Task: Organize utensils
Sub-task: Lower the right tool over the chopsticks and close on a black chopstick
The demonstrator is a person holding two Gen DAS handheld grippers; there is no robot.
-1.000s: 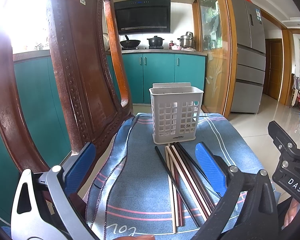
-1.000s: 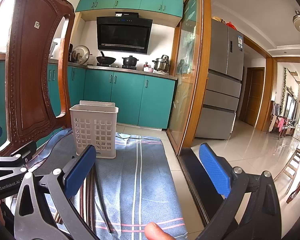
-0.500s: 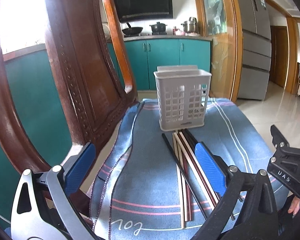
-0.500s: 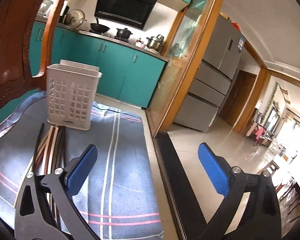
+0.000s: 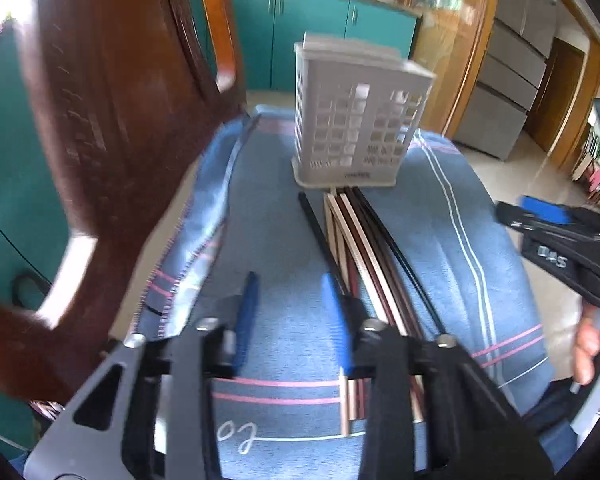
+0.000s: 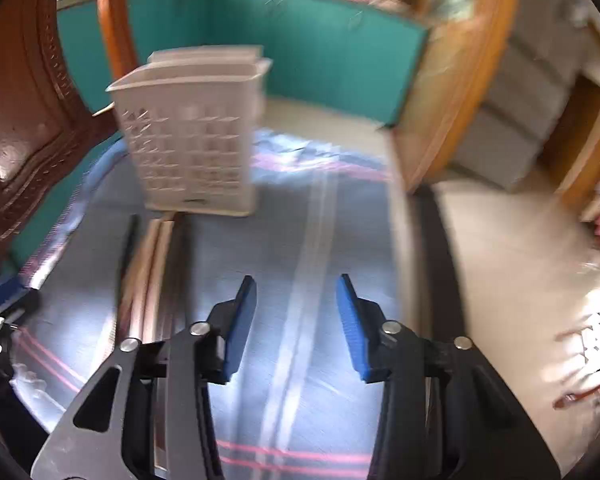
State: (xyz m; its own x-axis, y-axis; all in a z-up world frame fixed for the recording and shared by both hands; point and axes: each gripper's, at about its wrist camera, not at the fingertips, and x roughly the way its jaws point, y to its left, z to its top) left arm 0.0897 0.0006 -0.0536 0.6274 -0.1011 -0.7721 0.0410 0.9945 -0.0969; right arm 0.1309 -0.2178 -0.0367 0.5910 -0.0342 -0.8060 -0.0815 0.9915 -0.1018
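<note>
A white perforated utensil basket (image 5: 356, 120) stands upright on a blue striped cloth (image 5: 268, 240); it also shows in the right wrist view (image 6: 192, 136). Several chopsticks (image 5: 364, 248), black, brown and pale, lie side by side in front of it, and show in the right wrist view (image 6: 152, 264). My left gripper (image 5: 290, 280) is open and empty, just left of the chopsticks' near ends. My right gripper (image 6: 296, 284) is open and empty over bare cloth, right of the chopsticks; it appears at the right edge of the left wrist view (image 5: 556, 232).
A carved dark wooden chair back (image 5: 112, 128) rises close on the left. The cloth's right edge (image 6: 404, 264) drops to a tiled floor (image 6: 512, 280). Teal kitchen cabinets (image 5: 316, 28) and a grey fridge (image 5: 512, 72) stand behind.
Both grippers tipped down and moved toward the cloth, and their jaws narrowed from wide open to a smaller gap. The basket and chopsticks have not moved.
</note>
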